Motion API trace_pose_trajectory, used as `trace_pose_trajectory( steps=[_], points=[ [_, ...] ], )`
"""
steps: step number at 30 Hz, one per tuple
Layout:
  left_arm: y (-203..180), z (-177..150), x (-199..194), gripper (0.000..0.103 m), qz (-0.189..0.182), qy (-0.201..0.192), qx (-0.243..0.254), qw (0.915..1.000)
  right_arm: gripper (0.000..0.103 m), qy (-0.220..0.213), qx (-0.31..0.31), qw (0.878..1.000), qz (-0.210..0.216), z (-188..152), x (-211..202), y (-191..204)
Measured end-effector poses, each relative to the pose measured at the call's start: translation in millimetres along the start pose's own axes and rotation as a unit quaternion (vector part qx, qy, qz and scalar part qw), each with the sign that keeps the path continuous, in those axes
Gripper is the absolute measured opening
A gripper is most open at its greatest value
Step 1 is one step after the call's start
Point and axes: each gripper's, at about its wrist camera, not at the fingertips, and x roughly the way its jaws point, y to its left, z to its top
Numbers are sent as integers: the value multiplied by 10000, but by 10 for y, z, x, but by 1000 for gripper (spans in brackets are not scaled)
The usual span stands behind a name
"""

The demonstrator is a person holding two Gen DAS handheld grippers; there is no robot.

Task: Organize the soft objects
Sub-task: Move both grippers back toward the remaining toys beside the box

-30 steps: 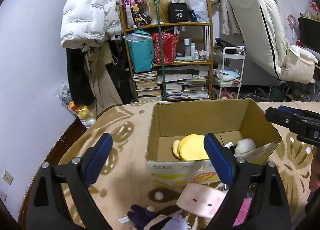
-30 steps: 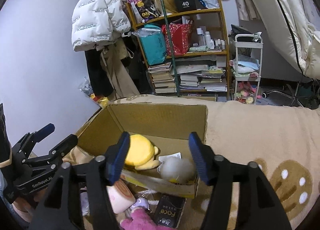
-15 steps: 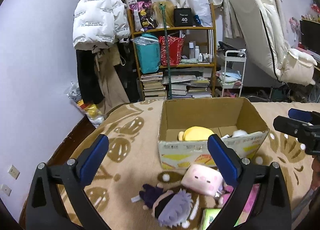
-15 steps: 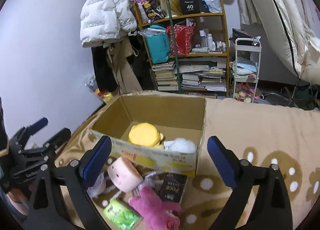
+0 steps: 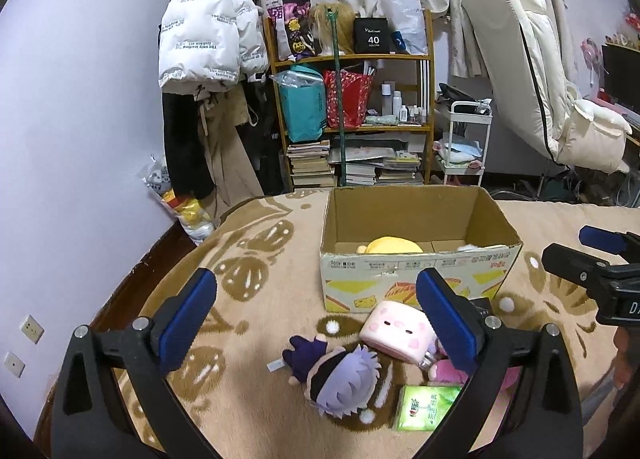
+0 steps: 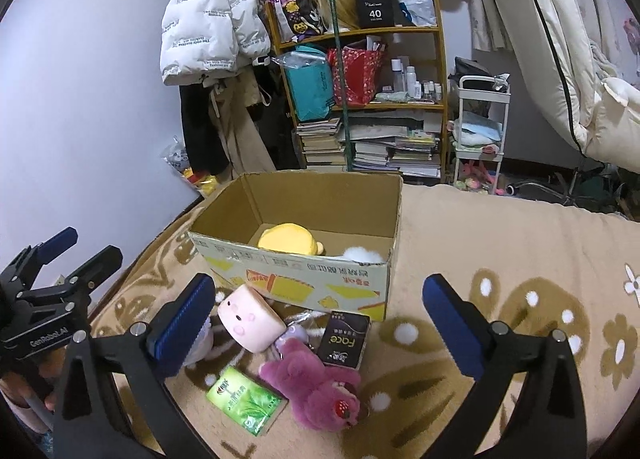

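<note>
A tan flowered blanket (image 6: 500, 259) covers the bed, a cluttered shelf (image 5: 352, 115) behind. Both tools (left tool (image 5: 316, 313), right tool (image 6: 318, 313)) gape wide, empty; a pink square plush (image 6: 250, 317) lies just ahead, before the cardboard box (image 6: 304, 279)

Both hand-held grippers pulled back from the box (image 5: 416, 255), right one widened

The left black plastic two-finger gripper (image 5: 316, 311) has 2 blue ribbed pads (image 5: 187, 313), silver screws and white "GenRobot.AI" lettering. The right black plastic two-finger gripper (image 6: 318, 319) looks identical, with bare skin (image 5: 624, 359) behind it.
</note>
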Motion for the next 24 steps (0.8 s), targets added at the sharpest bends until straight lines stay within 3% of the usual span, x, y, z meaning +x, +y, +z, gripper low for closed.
trace_pose_trajectory(
  steps=[24],
  points=[
    [-149, -45, 363, 99, -99, 188, 145, 9997, 103, 152, -10, 9995, -285, 14, 248, -79]
  ],
)
